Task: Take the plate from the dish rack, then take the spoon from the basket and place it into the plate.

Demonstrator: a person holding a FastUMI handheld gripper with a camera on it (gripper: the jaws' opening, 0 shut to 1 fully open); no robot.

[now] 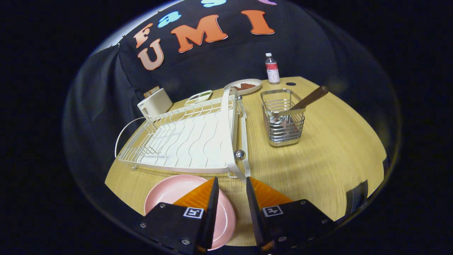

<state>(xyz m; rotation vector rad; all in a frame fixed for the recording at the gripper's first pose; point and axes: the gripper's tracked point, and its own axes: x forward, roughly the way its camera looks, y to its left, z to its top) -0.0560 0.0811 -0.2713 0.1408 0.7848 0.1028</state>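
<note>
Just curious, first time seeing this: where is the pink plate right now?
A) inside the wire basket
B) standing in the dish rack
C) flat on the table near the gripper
C: the plate lies flat on the table in front of the rack, under the open gripper.

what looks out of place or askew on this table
Nothing looks spilled or damaged. The pink plate lies flat on the table in front of the dish rack, partly under the open gripper, which holds nothing. The spoon leans tilted in the wire basket, handle poking out over the rim.
</note>
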